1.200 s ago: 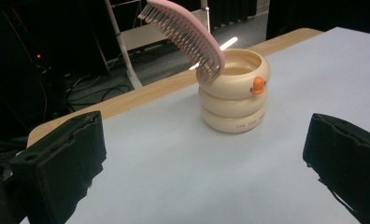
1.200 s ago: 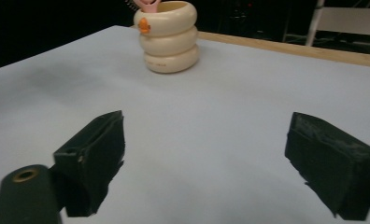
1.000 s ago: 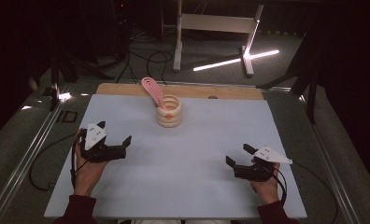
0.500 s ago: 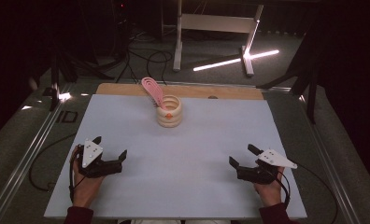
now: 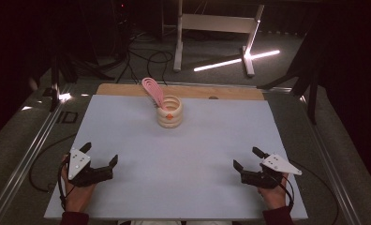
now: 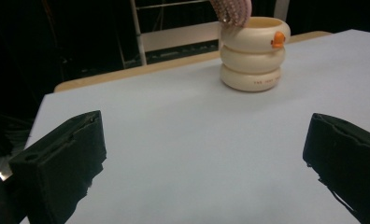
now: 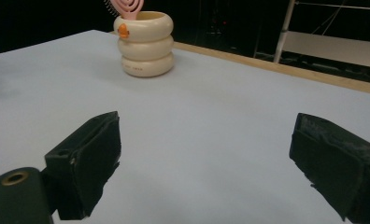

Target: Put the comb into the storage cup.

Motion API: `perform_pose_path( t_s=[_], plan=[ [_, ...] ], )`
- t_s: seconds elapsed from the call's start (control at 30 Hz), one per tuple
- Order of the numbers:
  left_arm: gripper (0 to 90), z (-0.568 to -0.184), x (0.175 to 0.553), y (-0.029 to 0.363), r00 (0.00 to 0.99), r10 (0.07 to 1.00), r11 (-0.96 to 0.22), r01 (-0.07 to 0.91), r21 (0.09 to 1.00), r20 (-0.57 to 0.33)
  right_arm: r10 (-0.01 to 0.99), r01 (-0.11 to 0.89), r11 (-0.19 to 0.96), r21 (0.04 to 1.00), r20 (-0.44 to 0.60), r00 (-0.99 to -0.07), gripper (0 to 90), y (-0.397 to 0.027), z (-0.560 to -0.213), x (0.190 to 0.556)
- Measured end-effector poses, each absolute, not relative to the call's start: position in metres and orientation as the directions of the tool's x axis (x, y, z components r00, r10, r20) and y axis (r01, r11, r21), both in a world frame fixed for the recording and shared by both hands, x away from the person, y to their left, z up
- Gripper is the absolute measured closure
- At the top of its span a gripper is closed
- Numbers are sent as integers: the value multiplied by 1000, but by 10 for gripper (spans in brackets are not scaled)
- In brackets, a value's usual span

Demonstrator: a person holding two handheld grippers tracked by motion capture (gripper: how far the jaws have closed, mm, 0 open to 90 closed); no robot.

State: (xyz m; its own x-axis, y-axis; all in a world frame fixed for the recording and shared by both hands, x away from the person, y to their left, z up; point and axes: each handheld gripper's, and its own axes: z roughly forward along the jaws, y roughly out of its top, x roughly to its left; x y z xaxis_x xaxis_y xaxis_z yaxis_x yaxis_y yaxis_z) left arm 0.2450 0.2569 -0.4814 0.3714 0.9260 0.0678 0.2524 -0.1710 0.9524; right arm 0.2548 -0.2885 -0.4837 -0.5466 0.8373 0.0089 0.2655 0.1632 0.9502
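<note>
A cream ribbed holder (image 5: 170,112) with an orange mark stands upright near the far middle of the white mat (image 5: 183,154). A pink hairbrush (image 5: 153,89) leans out of it toward the far left. The holder (image 6: 253,54) appears at the top of the left gripper view, and the holder (image 7: 145,43) with the brush (image 7: 128,7) sits at the upper left of the right gripper view. My left gripper (image 5: 100,154) rests open near the mat's front left. At the front right my right gripper (image 5: 248,158) is open too. Both (image 6: 204,154) (image 7: 206,158) hold nothing.
A bare wooden strip (image 5: 197,91) runs along the mat's far edge. Metal rails (image 5: 29,154) flank the table on both sides. Cables (image 5: 141,58) and a white stand (image 5: 211,28) lie on the dark floor beyond.
Both grippers have drawn back toward the near edge of the mat, the left one more than the right. The holder and brush stay put.
</note>
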Motion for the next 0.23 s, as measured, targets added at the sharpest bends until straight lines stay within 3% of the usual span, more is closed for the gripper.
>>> perform_pose_path(
  t_s=[0.23],
  plan=[
    [0, -483, 246, 258, 366, 928, -171, 267, 948, 64, 839, 267, 179, 947, -5, -544, 93, -285, -487, 256]
  ],
)
